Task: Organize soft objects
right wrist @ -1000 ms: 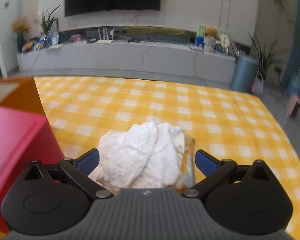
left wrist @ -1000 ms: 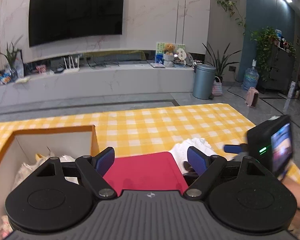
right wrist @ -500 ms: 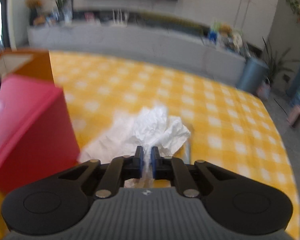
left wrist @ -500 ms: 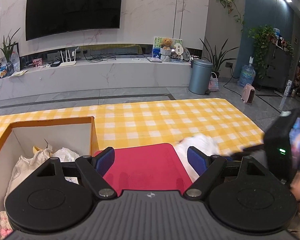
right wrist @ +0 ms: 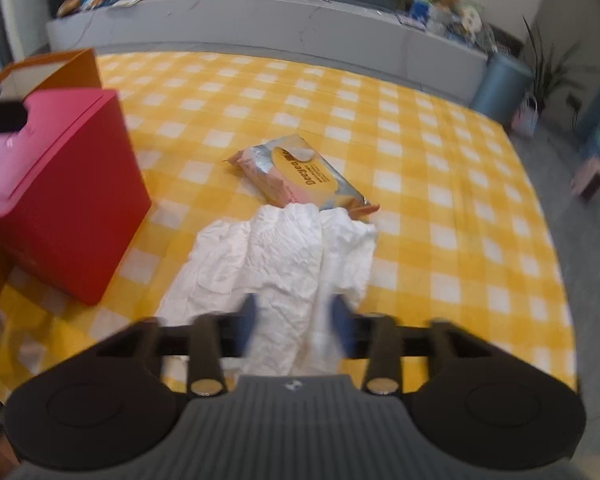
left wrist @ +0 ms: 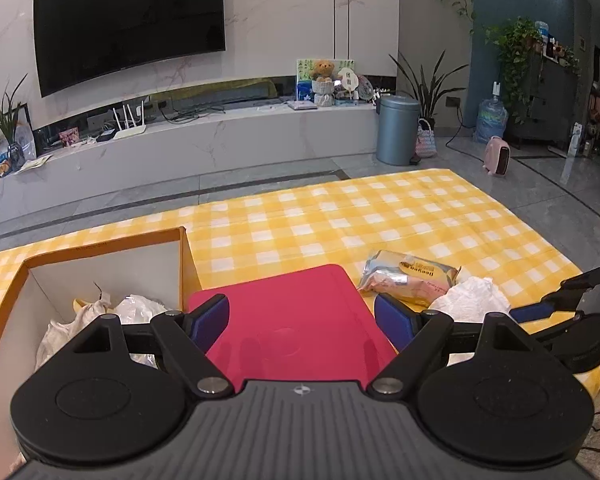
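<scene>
Cloth (right wrist: 284, 264), white and crumpled, lies on the checked tablecloth (right wrist: 440, 168) between the blurred blue pads of the right gripper (right wrist: 294, 322), whose jaws are opening; the pads stand apart from it. Its far end overlaps a wipes pack (right wrist: 300, 172). A red box (right wrist: 60, 200) stands near the cloth, toward the orange box (left wrist: 100, 248), which holds more soft things (left wrist: 136, 308). The left gripper (left wrist: 302, 320) hovers wide open over the red box, gripping nothing.
</scene>
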Demonstrator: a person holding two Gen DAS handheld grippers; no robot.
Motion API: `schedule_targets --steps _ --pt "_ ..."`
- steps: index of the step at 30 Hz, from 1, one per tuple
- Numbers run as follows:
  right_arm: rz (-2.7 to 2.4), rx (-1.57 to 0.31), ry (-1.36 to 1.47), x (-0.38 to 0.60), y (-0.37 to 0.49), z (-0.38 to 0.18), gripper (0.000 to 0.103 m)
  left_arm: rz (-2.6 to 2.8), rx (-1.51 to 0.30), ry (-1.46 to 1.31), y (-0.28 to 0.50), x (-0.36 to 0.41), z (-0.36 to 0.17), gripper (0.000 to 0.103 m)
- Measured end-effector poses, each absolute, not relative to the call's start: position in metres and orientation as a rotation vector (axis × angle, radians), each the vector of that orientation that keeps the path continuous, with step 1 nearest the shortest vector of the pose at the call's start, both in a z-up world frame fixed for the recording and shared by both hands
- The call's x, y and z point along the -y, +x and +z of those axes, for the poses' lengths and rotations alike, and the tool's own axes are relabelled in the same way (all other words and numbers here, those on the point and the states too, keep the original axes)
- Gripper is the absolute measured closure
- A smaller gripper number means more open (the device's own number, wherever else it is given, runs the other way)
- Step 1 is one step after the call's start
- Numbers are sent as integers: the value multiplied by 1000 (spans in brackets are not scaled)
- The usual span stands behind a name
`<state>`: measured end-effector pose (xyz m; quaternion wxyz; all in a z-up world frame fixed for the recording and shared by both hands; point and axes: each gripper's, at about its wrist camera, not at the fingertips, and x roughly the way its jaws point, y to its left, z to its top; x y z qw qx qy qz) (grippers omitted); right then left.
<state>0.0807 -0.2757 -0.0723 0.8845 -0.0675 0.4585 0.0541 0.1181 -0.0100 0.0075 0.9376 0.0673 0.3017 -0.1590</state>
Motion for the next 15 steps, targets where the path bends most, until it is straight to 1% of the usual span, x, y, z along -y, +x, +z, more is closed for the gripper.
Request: schedule_targets --steps 1,3,4,8,11,15 --pt "114 -943 -125 277 81 -71 47 -327 -621 149 118 11 6 7" --pt "108 -902 -81 278 81 -68 16 -327 -619 165 117 12 6 7" --pt "106 -888 -42 280 82 -68 12 -330 -618 165 117 12 6 7" --pt "75 -920 70 281 93 -80 8 -345 -621 156 115 11 7 7" --pt "43 -968 60 272 103 -93 8 -363 -630 142 115 11 8 7" --pt "43 -984 35 256 111 -103 8 -381 -653 105 117 8 8 7"
